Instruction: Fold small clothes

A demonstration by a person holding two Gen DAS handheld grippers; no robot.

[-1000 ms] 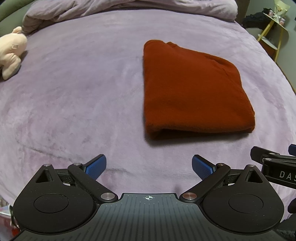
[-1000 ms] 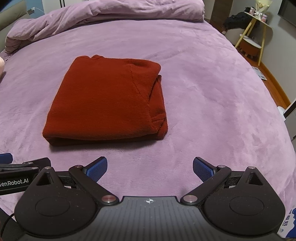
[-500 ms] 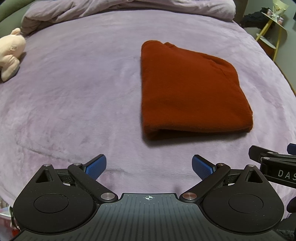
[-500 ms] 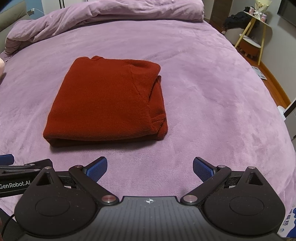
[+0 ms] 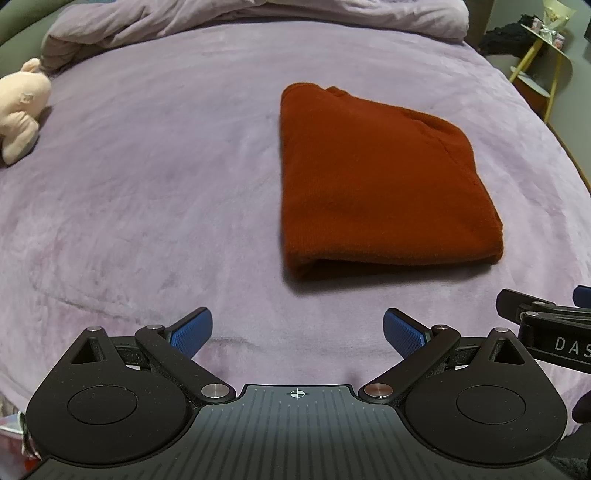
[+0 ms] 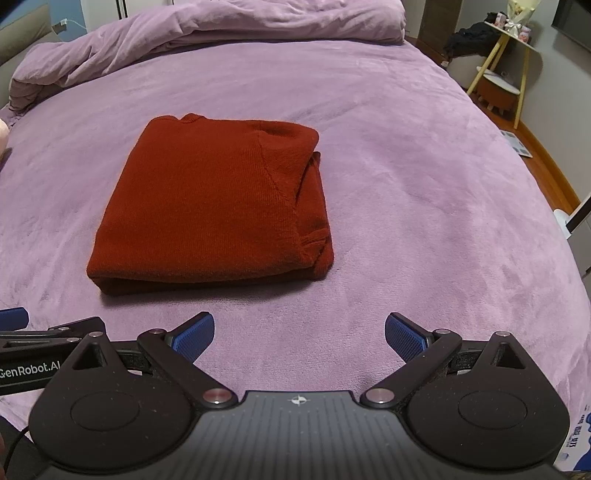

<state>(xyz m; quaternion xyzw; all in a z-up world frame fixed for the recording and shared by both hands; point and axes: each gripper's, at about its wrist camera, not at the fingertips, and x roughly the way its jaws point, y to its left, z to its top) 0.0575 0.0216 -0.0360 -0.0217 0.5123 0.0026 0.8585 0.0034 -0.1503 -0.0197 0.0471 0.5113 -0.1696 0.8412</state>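
A rust-red knit garment (image 5: 376, 181) lies folded into a neat rectangle on the purple bedspread (image 5: 147, 184). It also shows in the right wrist view (image 6: 218, 206), with a tucked sleeve along its right edge. My left gripper (image 5: 298, 332) is open and empty, held back from the garment's near edge and a little to its left. My right gripper (image 6: 300, 334) is open and empty, held back from the near edge too. Each gripper shows at the edge of the other's view.
A bunched purple duvet (image 6: 207, 33) lies across the far end of the bed. A pink plush toy (image 5: 18, 110) sits at the left edge. A yellow-legged side table (image 6: 509, 62) stands beyond the bed's right side, above wooden floor (image 6: 546, 173).
Both grippers have drawn back slightly from the folded garment and stay open. The garment has not moved.
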